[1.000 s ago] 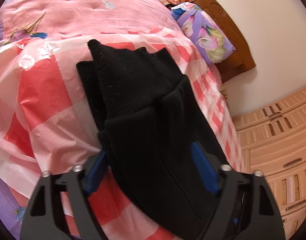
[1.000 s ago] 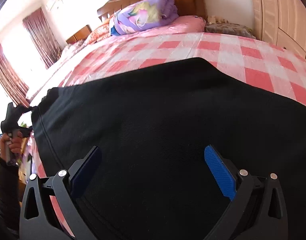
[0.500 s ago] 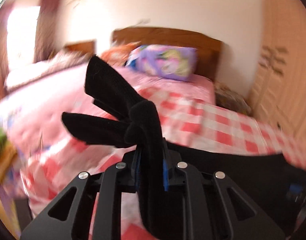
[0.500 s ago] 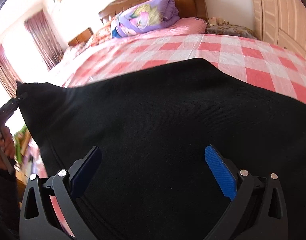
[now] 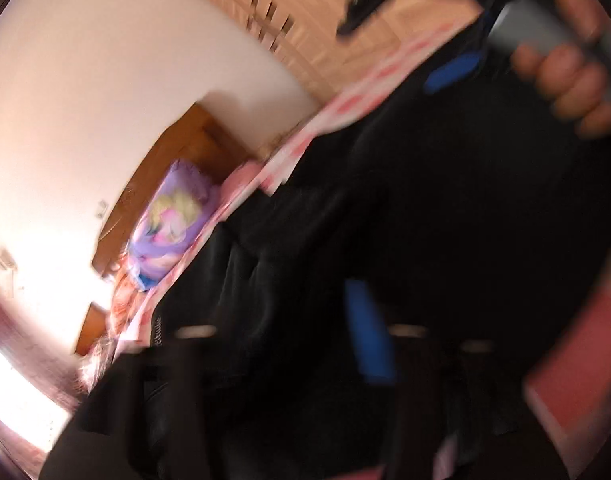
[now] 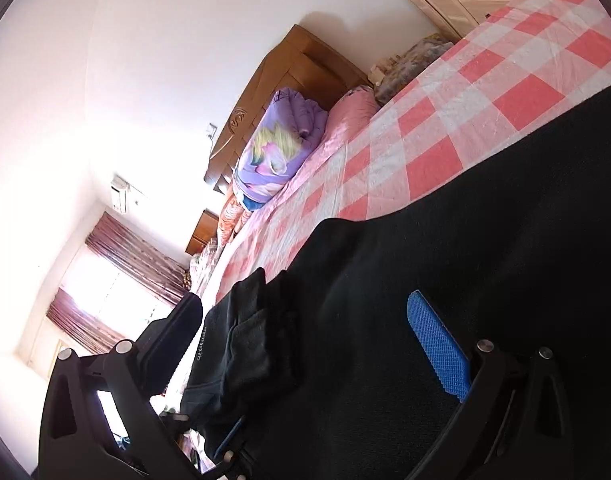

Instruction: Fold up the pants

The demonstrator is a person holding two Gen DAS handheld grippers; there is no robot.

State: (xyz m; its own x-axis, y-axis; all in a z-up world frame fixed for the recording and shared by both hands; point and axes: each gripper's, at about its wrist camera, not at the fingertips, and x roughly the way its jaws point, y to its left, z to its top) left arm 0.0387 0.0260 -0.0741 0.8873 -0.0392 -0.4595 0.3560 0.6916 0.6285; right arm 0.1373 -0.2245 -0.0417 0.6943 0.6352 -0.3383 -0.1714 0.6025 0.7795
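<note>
the black pants (image 6: 445, 264) lie spread over the pink checked bedspread (image 6: 445, 120), covering the near part of the bed, with a bunched dark end (image 6: 261, 344) heaped on the main panel at the near left edge, beside a strip of pale lettering on the cloth.

the right gripper (image 6: 289, 344) hovers low over the fabric with its fingers wide apart; the blue pad (image 6: 437, 344) on the right finger sits above the cloth and nothing is pinched between the two. at the bottom of that view another dark gripper part with a blue edge pokes in, probably the left tool, though this is unclear.

the left wrist view is badly smeared. the left gripper (image 5: 289, 336) has its jaws opening, and one blue pad (image 5: 369, 332) shows over black cloth; the other finger is lost in the blur. no cloth seems clamped, but the smear makes it hard to be sure. a hand (image 5: 565, 80) gripping a grey handle shows at the far right.

risks, as i judge them: the bunched end may slump or unroll since nothing pins it, leaving a crooked fold. if the opening left jaws snag a loose layer as they leave, the fold could drag askew. the heap lies close to the bed edge, so a careless sweep could push it off.
</note>
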